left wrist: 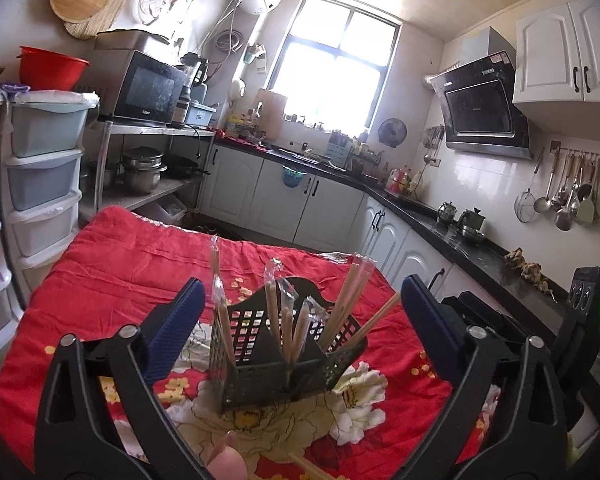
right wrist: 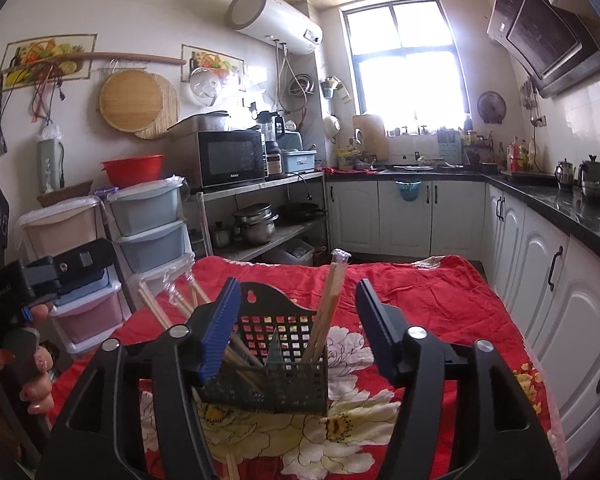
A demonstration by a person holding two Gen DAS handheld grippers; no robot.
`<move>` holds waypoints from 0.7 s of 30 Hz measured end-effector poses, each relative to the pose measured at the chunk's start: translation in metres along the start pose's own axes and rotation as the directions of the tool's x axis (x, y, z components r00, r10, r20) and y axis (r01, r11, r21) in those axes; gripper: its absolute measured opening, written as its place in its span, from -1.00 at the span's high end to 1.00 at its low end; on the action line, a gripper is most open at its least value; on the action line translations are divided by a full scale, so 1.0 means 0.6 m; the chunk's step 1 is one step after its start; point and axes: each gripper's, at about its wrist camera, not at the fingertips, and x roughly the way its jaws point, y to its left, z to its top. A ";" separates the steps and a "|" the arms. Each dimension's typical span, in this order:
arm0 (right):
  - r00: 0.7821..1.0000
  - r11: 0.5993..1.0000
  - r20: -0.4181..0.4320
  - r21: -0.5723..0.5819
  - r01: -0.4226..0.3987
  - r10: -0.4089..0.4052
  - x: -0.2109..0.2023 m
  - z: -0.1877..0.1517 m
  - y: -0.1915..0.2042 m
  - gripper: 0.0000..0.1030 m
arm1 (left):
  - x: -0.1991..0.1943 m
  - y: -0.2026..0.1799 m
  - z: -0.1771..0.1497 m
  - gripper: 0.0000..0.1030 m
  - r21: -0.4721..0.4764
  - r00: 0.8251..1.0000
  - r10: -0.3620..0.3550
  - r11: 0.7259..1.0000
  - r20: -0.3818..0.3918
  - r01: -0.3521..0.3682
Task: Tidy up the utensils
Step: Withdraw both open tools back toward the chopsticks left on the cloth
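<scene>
A black mesh utensil holder (left wrist: 284, 360) (right wrist: 276, 380) stands on a table under a red flowered cloth (left wrist: 120, 260) (right wrist: 440, 300). Several wrapped wooden chopsticks (left wrist: 274, 308) (right wrist: 328, 312) lean upright in its compartments. My left gripper (left wrist: 302, 292) is open, its blue pads wide apart on either side of the holder and clear of it. My right gripper (right wrist: 298, 288) is open too, with the holder's back plate between its pads but untouched. A loose chopstick (left wrist: 312, 468) (right wrist: 232, 466) lies on the cloth near me. A hand (right wrist: 32, 360) shows at the left, holding the left gripper's handle.
Stacked plastic drawers (left wrist: 44, 184) (right wrist: 148, 232) stand left of the table. A metal shelf with a microwave (right wrist: 228, 156) and pots is behind them. White cabinets (right wrist: 560, 300) and a black counter with kettles (left wrist: 460, 232) run along the right.
</scene>
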 end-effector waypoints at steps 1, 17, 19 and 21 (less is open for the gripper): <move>1.000 1.000 -0.001 -0.006 -0.002 0.002 -0.003 -0.003 0.003 -0.20 | -0.003 0.001 -0.002 -0.79 -0.002 1.000 0.001 1.000 0.000 -0.001; 0.997 0.997 -0.052 -0.047 -0.053 0.051 -0.021 -0.034 0.039 -0.31 | -0.028 0.039 -0.040 -0.79 -0.056 0.998 0.056 0.997 -0.040 -0.059; 0.997 0.997 -0.058 -0.048 -0.061 0.058 -0.021 -0.038 0.043 -0.31 | -0.030 0.044 -0.042 -0.79 -0.062 0.997 0.063 0.996 -0.045 -0.066; 0.996 0.997 -0.063 -0.049 -0.065 0.061 -0.022 -0.041 0.047 -0.32 | -0.030 0.048 -0.044 -0.79 -0.065 0.996 0.070 0.995 -0.053 -0.073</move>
